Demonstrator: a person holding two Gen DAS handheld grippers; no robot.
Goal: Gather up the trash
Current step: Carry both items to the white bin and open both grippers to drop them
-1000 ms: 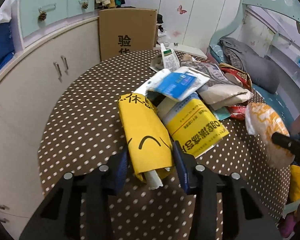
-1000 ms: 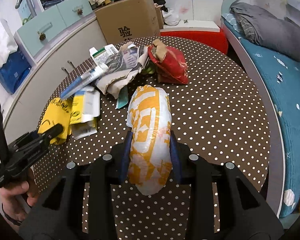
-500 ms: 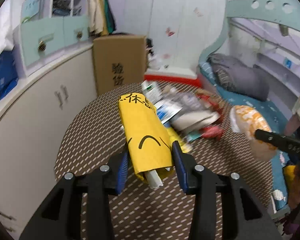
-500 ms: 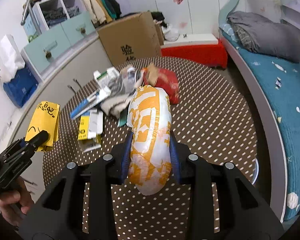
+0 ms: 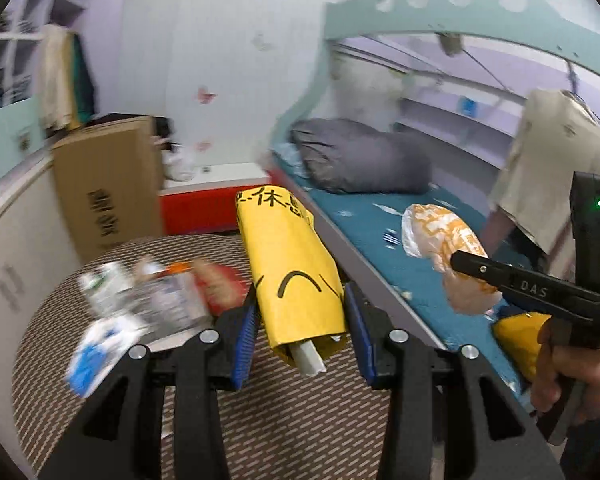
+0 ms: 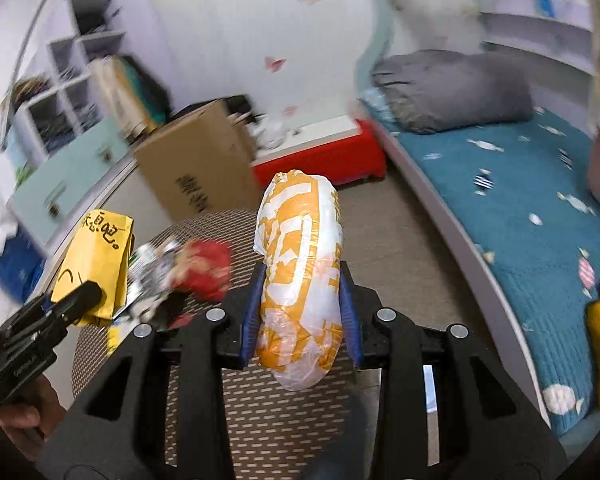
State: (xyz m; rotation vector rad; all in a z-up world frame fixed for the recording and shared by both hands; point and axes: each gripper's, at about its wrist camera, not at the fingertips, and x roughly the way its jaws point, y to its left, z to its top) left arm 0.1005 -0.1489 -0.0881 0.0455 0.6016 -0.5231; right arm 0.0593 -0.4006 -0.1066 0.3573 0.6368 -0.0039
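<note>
The yellow paper packet, printed with black characters and a curved line, is sitting clamped between the blue pads of the left gripper, raised above the round table. A white strip is protruding from its lower end. The orange-and-white plastic bag, crinkled and bulging, is being squeezed between the right gripper pads, likewise lifted over the table's near edge. Both packages are hanging free of the dotted brown cloth. Remaining litter, blurred, is lying on the table's far left portion, including a red wrapper. Bare floor is showing between table and the bed, which is running along the right. A cardboard box is standing beyond the table's far rim.
</note>
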